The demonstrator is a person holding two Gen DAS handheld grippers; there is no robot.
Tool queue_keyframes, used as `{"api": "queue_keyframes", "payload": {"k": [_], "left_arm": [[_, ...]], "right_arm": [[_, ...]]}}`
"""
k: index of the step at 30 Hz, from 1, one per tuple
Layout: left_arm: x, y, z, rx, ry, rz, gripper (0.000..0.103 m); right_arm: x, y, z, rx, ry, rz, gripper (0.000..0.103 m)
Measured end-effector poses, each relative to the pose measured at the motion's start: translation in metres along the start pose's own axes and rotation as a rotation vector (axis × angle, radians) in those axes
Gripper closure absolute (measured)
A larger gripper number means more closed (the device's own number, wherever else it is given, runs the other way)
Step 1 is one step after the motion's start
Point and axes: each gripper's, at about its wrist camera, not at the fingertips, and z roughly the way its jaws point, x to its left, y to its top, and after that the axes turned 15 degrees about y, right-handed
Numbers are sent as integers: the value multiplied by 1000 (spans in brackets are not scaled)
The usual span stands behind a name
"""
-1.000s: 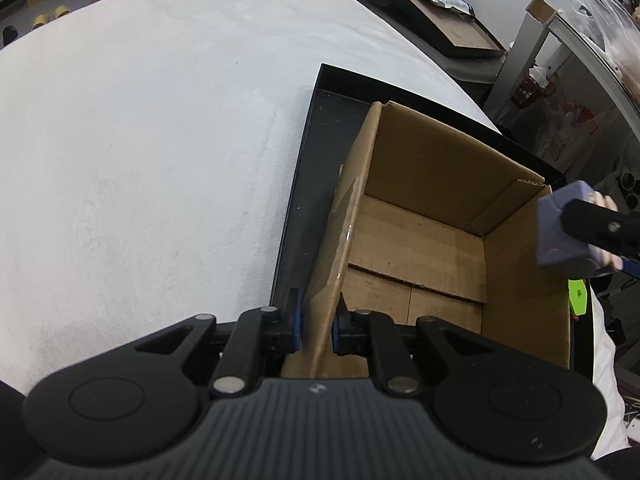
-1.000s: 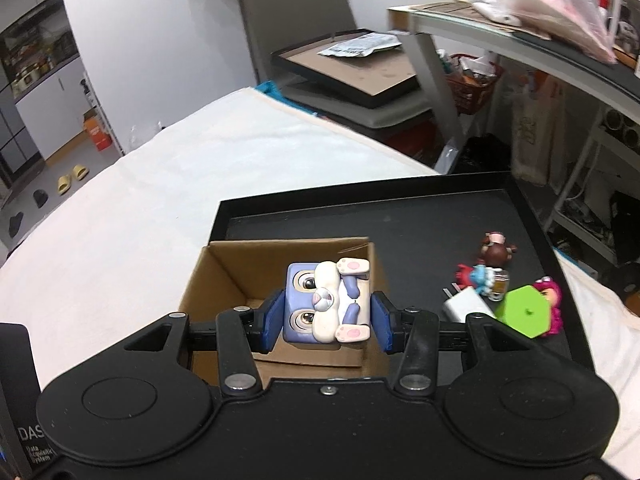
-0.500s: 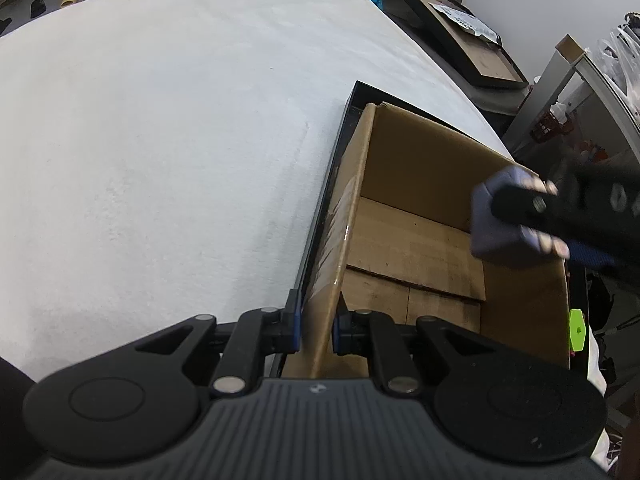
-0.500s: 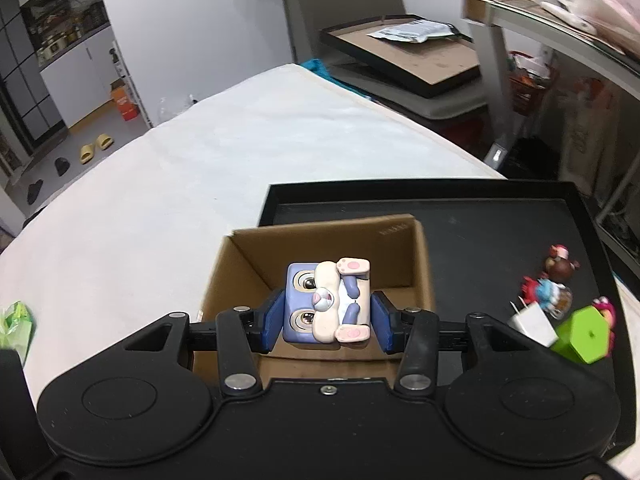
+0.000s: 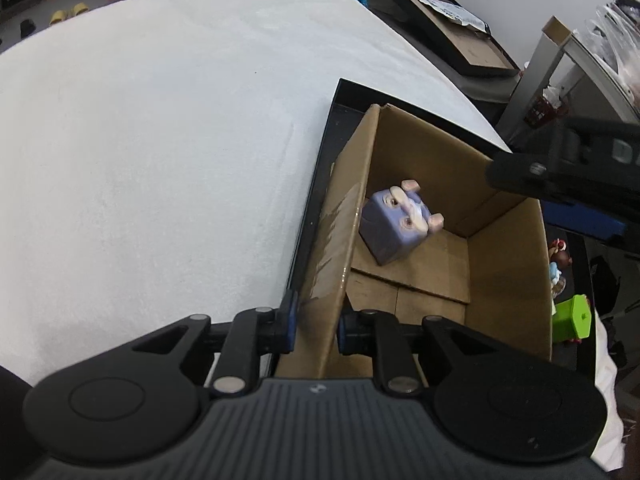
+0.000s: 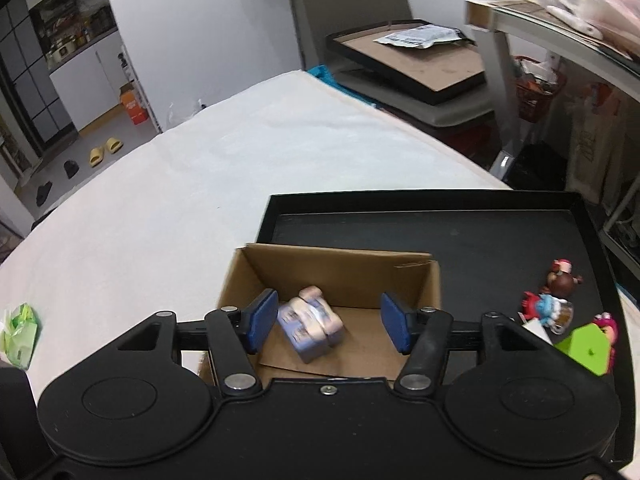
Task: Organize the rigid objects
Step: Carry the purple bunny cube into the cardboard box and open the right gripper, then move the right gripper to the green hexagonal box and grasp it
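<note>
Blue cube toy (image 5: 396,225) lies tilted inside cardboard box (image 5: 508,272).

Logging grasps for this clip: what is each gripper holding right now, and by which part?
The left gripper is clamped on the box's left wall, near its top edge. The right gripper is open and holds nothing; the toy lies in the box.

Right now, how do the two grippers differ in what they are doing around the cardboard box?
The left gripper is shut on the cardboard box, pinching its near wall; the right gripper is open and holds nothing. The left sits at the rim, while the right is above the box, over the purple block toy lying tilted inside. Both have blue pads.
</note>
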Motion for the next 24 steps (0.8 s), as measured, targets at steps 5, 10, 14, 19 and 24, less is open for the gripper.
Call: {"api": "queue_keyframes", "payload": {"k": [5, 10, 14, 19, 24], "left_arm": [[-5, 0, -4, -12, 15, 40, 85], [-15, -1, -10, -22, 40, 78, 84], [-16, 0, -10, -11, 68, 78, 81], [-19, -2, -12, -15, 114, 97, 68], [-26, -5, -16, -25, 146, 128, 62]], "right_arm": [[-20, -6, -21, -46, -10, 38, 41], [-43, -12, -39, -93, -34, 75, 39], [-62, -23, -47, -119, -54, 117, 36], [-85, -37, -49, -137, -61, 182, 33], [-104, -50, -50, -175, -69, 235, 27]]}}
